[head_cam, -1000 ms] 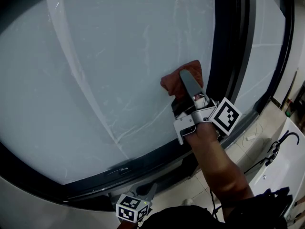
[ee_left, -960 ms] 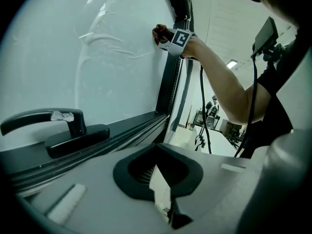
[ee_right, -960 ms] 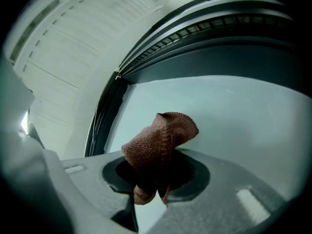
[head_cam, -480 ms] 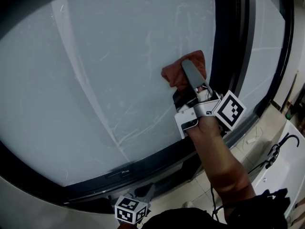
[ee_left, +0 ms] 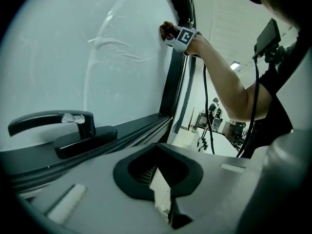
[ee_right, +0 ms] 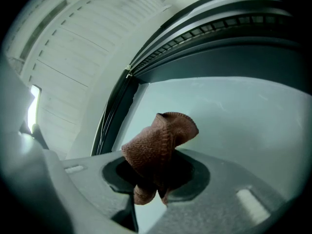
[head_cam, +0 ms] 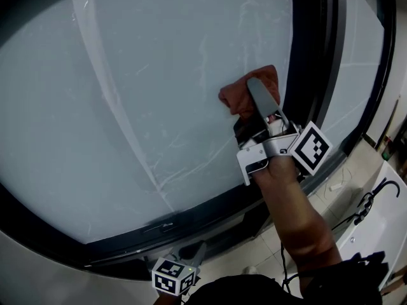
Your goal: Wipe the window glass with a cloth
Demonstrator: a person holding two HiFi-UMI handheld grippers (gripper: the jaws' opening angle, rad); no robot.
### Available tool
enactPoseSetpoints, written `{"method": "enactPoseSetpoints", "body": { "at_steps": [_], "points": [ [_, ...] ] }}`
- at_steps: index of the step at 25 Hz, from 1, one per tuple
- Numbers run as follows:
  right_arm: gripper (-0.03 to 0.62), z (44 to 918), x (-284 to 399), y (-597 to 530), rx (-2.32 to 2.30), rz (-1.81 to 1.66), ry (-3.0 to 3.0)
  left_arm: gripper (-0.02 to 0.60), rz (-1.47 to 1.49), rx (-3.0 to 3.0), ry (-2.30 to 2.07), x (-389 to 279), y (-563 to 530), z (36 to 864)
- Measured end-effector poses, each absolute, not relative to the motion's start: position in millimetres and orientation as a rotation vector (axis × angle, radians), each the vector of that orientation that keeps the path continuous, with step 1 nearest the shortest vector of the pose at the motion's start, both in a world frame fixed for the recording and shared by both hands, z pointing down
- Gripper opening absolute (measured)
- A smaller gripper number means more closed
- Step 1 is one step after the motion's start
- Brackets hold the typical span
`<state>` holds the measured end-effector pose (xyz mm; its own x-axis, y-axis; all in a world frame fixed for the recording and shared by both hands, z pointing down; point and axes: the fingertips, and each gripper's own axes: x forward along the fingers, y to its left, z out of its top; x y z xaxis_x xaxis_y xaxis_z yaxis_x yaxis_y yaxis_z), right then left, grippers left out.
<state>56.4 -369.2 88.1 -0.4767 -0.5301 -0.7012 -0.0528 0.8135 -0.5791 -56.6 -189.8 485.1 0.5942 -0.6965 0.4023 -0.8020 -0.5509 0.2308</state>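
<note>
The cloth (head_cam: 233, 99) is a rust-brown knit rag, bunched into a folded wad. It is pinched between the jaws of the right gripper (head_cam: 255, 100) and held against the window glass (head_cam: 127, 94), at the pane's right side, just beside the dark upright frame (head_cam: 306, 68). To the left, the pale, streaked glass stretches wide and open. The left gripper (head_cam: 194, 258) hangs low and near, its jaws pressed together on nothing, close to a smooth black lever handle (ee_left: 58, 126).
</note>
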Motion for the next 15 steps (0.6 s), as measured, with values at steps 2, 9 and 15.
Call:
{"method": "enactPoseSetpoints", "body": {
  "at_steps": [2,9,15],
  "points": [
    [0.109,92.5,59.3,-365.3,-0.424,-0.601,2.002,0.017,0.372,2.438,-1.201,-56.2,-190.1,485.4],
    [0.109,131.0,58.4,-362.3,-0.443,-0.664,2.003,0.017,0.394,2.434,-1.183,-53.9,-186.9,488.7],
    [0.109,168.2,58.5,-346.5,-0.465,-0.723,2.042,0.017,0.387,2.457,-1.168,-48.7,-184.9,484.8]
  ]
}}
